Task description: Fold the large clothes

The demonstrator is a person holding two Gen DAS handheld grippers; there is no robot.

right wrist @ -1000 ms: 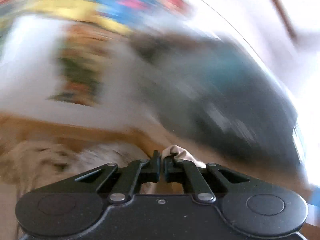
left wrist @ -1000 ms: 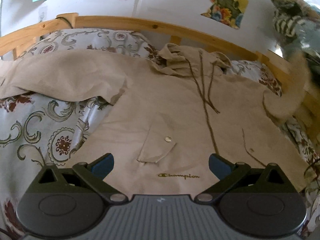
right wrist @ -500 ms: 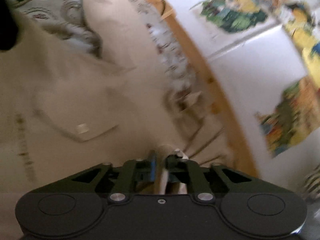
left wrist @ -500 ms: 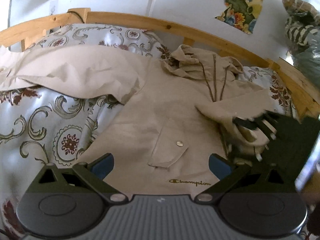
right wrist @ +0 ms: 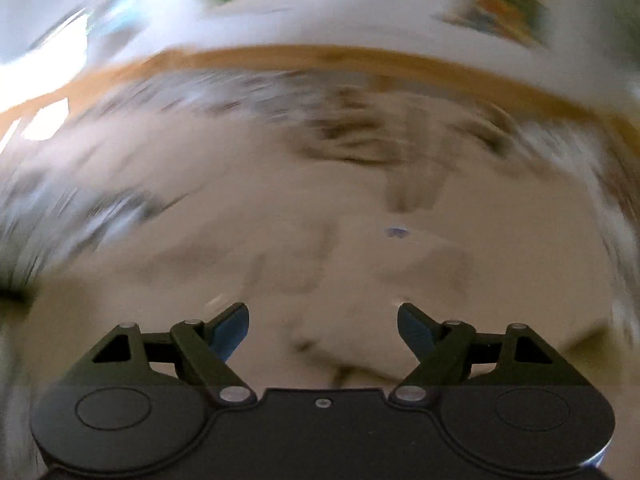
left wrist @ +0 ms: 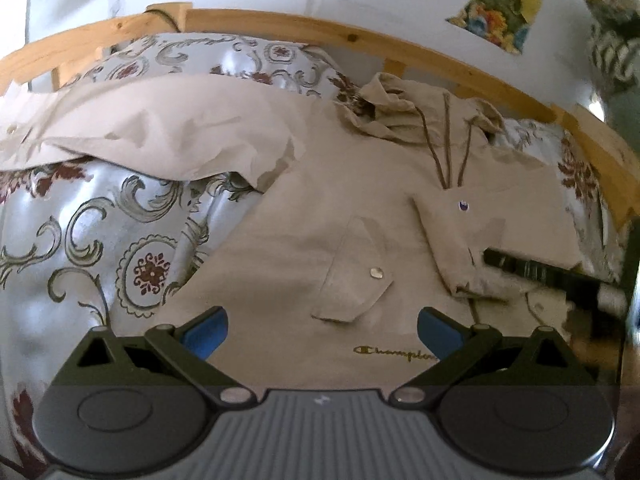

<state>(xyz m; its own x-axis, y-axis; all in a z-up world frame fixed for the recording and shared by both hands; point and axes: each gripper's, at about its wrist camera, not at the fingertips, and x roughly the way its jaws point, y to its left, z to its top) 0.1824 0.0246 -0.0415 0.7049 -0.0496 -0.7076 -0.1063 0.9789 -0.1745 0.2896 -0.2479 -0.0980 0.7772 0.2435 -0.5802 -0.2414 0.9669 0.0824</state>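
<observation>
A beige hooded jacket (left wrist: 304, 240) lies front up on the bed, with its hood (left wrist: 404, 108) toward the headboard. Its left-hand sleeve (left wrist: 152, 136) is spread out to the side. The other sleeve (left wrist: 480, 232) lies folded across the chest. My left gripper (left wrist: 322, 330) hangs open above the hem by the gold logo, holding nothing. In the left wrist view my right gripper (left wrist: 540, 272) is a dark blur just right of the folded cuff. The blurred right wrist view shows my right gripper (right wrist: 322, 330) with its jaws opening over the jacket (right wrist: 280, 240), no cloth between them.
The jacket rests on a grey bedspread (left wrist: 100, 240) with a floral pattern. A wooden bed rail (left wrist: 280, 28) curves behind the pillows. Behind it is a white wall with a colourful poster (left wrist: 500, 8). Striped, dark things pile at the far right.
My right gripper swung down from the wall side with the sleeve pinched, laid it across the jacket's chest and opened off it. The left gripper has stayed almost still.
</observation>
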